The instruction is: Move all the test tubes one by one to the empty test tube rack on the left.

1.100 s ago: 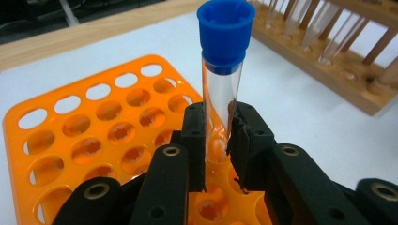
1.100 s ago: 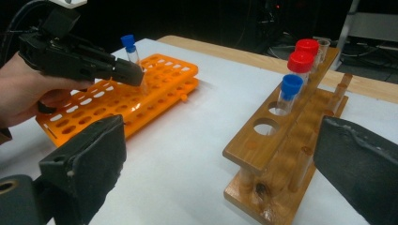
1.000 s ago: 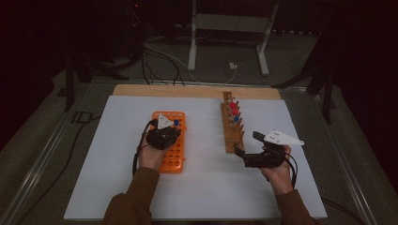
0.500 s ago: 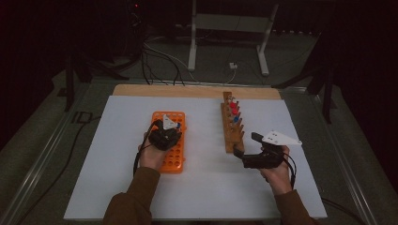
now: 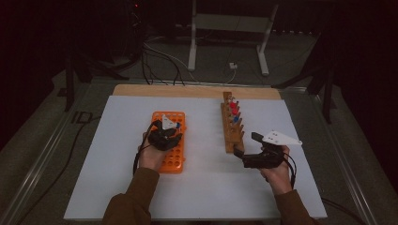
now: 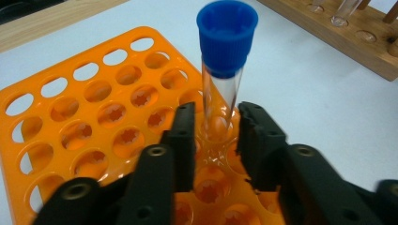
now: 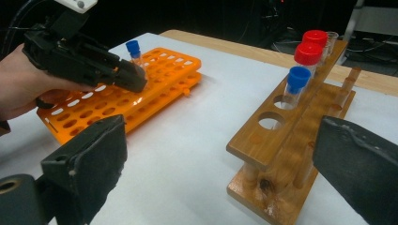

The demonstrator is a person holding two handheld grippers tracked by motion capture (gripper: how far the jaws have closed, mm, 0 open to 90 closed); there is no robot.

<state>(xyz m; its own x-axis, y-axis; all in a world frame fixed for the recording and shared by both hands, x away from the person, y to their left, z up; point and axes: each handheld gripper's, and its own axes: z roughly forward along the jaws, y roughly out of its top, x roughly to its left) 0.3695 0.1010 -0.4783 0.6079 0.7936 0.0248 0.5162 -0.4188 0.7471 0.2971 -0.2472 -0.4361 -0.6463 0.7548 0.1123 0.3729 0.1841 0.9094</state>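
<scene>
White, matte sheeting covers the table (image 5: 206, 187) under both my hands, with dark floor and cables beyond. My left gripper's (image 6: 213, 126) black jaws have just been opening and now stand slightly clear on either side of a clear glass tube (image 6: 220, 101) with a ribbed blue cap, which stands upright in a hole of the glossy orange plastic rack (image 6: 75, 122). My right gripper (image 5: 244, 151) is held level by the near end of the wooden rack (image 7: 300, 136), jaws wide apart around nothing.
</scene>
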